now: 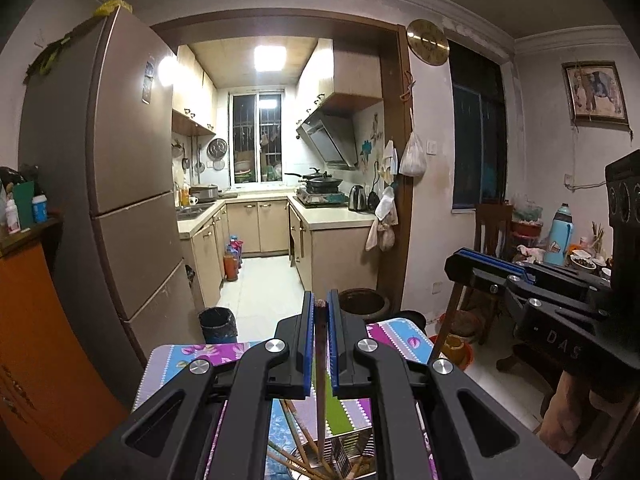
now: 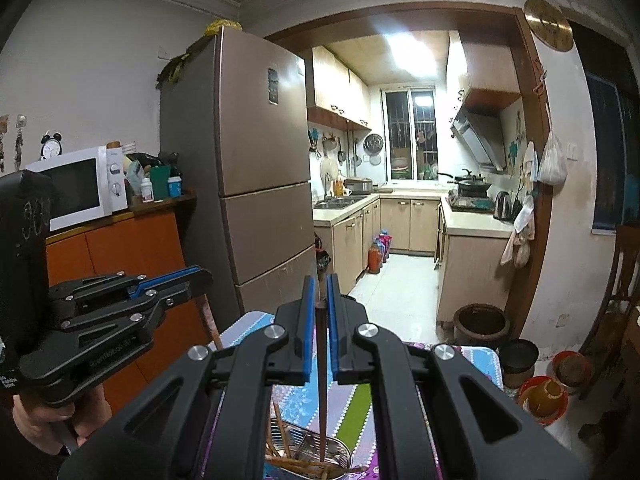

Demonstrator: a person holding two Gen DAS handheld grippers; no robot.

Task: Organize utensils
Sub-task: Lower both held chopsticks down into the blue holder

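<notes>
Much of the metal holder (image 2: 316, 454) is sitting hidden behind the gripper bodies and cut off by the bottom edge in both wrist views, so its full shape is hard to make out; only a slotted steel rim and a jumble of brown chopsticks (image 2: 304, 462) lying inside are showing. The left gripper (image 1: 320, 308) is pinching one dark brown chopstick (image 1: 321, 380) between its blue-padded jaws, the stick hanging down below the jaws toward the holder. The right gripper (image 2: 320, 300) is likewise clamping a slim, tapering dark chopstick (image 2: 322, 384), its tip reaching down into the holder. Under both, the desk (image 1: 396, 340) is wearing a floral, striped cloth. A hand (image 2: 52, 420) is gripping the left gripper's handle.
</notes>
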